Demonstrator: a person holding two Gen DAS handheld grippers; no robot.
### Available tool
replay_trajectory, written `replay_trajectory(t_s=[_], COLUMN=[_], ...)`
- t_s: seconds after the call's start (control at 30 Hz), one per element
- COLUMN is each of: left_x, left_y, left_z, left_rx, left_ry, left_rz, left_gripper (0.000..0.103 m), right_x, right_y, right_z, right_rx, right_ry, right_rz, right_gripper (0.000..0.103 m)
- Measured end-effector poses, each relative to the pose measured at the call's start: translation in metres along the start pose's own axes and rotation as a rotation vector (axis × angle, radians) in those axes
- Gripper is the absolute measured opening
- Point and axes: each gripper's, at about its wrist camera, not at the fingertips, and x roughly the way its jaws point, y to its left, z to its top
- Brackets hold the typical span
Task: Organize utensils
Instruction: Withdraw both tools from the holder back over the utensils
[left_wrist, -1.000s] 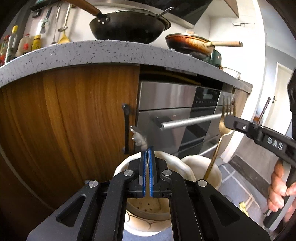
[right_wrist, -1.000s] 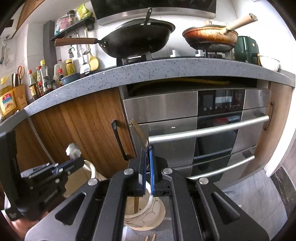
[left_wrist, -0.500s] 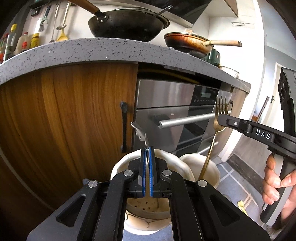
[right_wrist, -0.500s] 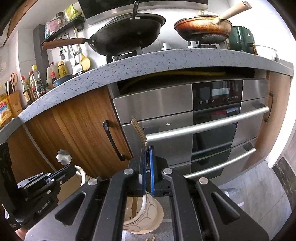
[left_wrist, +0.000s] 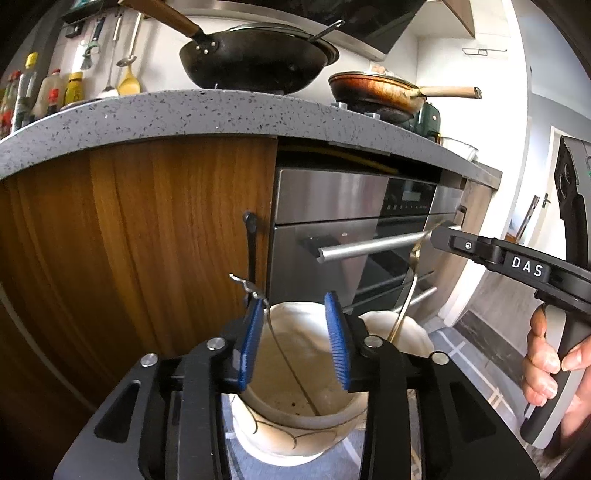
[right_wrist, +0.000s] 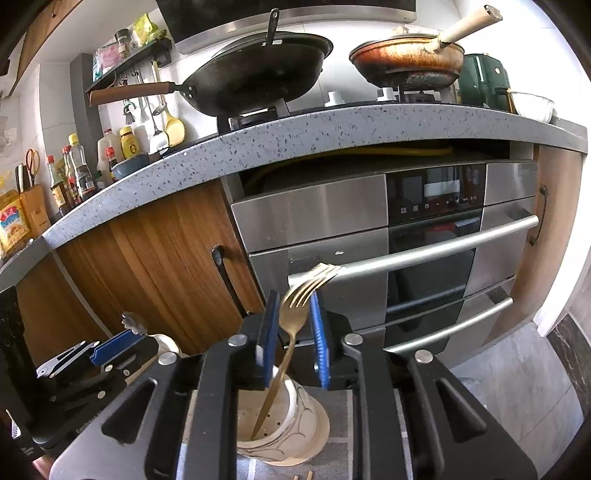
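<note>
In the left wrist view my left gripper (left_wrist: 295, 325) hangs over a cream ceramic holder (left_wrist: 295, 421). Its jaws are opening. A thin silver utensil (left_wrist: 284, 354) with an ornate end leans loose in that holder, close to the left pad. In the right wrist view my right gripper (right_wrist: 294, 325) is also opening above a second cream holder (right_wrist: 291, 424). A gold fork (right_wrist: 291, 325) stands in it, tines up, between the pads with neither pressing it. The left view shows the fork (left_wrist: 406, 295), the second holder (left_wrist: 410, 332) and the right gripper (left_wrist: 441, 232).
A wooden cabinet door (left_wrist: 166, 240) with a black handle (left_wrist: 251, 251) and a steel oven (right_wrist: 424, 258) with bar handles stand just behind the holders. The speckled counter (right_wrist: 332, 125) overhangs above, carrying a wok and a pan. A hand (left_wrist: 546, 362) grips the right tool.
Both grippers went from shut to open. The silver utensil now leans free in its holder. The gold fork has tilted and stands loose in the other holder.
</note>
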Motion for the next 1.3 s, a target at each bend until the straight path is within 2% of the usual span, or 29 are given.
replay_trajectory(t_s=[0.13, 0.2, 0.3, 0.47, 0.53, 0.57, 0.7, 0.83, 0.9, 1.03, 1.17, 1.3], left_x=[-0.009, -0.016, -0.025, -0.041, -0.048, -0.052, -0.065, -0.073, -0.072, -0.062, -0.051, -0.033], left_y=[-0.001, -0.002, -0.003, -0.002, -0.001, -0.001, -0.005, -0.01, -0.014, -0.022, -0.034, -0.052], left_z=[-0.001, -0.001, -0.004, -0.01, -0.014, -0.015, -0.024, -0.037, -0.045, -0.064, -0.086, -0.106], left_rx=[0.01, 0.017, 0.025, 0.005, -0.002, -0.005, -0.011, -0.022, -0.022, -0.024, -0.01, 0.032], left_ry=[-0.007, -0.016, -0.019, -0.003, -0.003, -0.005, 0.011, 0.018, 0.046, 0.117, 0.133, 0.214], left_rz=[0.005, 0.015, 0.03, 0.039, 0.041, 0.042, 0.055, 0.061, 0.063, 0.056, 0.086, 0.075], left_gripper=[0.048, 0.061, 0.071, 0.082, 0.089, 0.093, 0.096, 0.098, 0.098, 0.098, 0.098, 0.098], right_x=[-0.011, -0.019, -0.031, -0.053, -0.062, -0.067, -0.085, -0.097, -0.098, -0.098, -0.089, -0.077], right_y=[0.0, -0.002, -0.008, -0.024, -0.029, -0.032, -0.044, -0.058, -0.068, -0.09, -0.11, -0.119], right_z=[-0.002, -0.004, -0.007, -0.019, -0.025, -0.029, -0.047, -0.072, -0.085, -0.109, -0.13, -0.146], right_rx=[-0.003, -0.002, 0.013, 0.034, 0.019, 0.006, -0.047, -0.099, -0.112, -0.1, -0.079, -0.053], right_ry=[-0.007, -0.014, -0.013, -0.008, -0.008, -0.011, -0.015, 0.012, 0.043, 0.099, 0.16, 0.237], right_rz=[0.01, 0.009, 0.01, 0.015, 0.007, 0.0, -0.036, -0.074, -0.097, -0.12, -0.196, -0.192], right_gripper=[0.041, 0.051, 0.066, 0.078, 0.087, 0.088, 0.098, 0.098, 0.098, 0.097, 0.097, 0.097])
